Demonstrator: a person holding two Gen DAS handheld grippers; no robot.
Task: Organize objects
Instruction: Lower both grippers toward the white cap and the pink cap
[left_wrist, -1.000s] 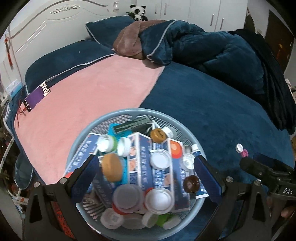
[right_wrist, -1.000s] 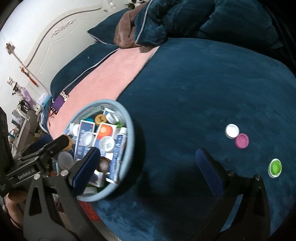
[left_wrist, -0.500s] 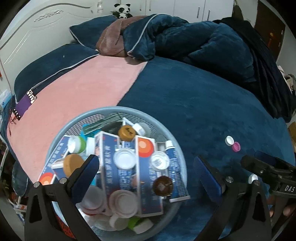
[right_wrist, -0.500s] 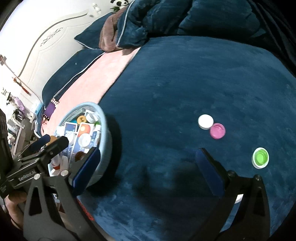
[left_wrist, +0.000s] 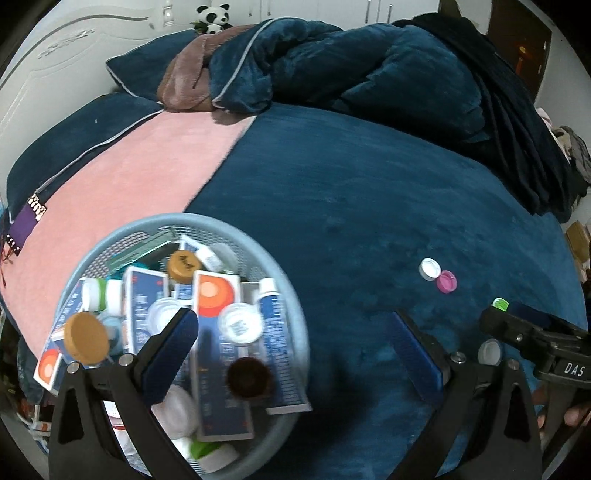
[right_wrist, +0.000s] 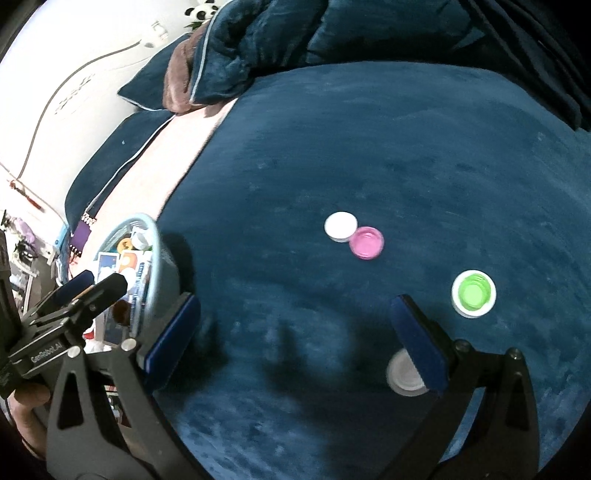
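— Right tool (right_wrist: 295, 339) is spread wide, holding nothing, above the blue bed cover (right_wrist: 369, 147). Which cap first?

— The grey cap (right_wrist: 402, 376), half hidden under the right finger. Probably light, stiff plastic and low; pinch it across the rim, though the soft cover may let it sink.

— And the rest?

— Green cap (right_wrist: 473, 294) nearby; white cap (right_wrist: 340, 226) touching the pink cap (right_wrist: 366, 243). Left tool (left_wrist: 295, 347), also released, hangs by the full basket (left_wrist: 295, 295).

Basket (left_wrist: 291, 295) w/ boxes (left_wrist: 218, 332) & lids at bed's (right_wrist: 369, 129) near left edge; four loose caps (right_wrist: 341, 226) to its right; pillows (left_wrist: 144, 70) at far edge.
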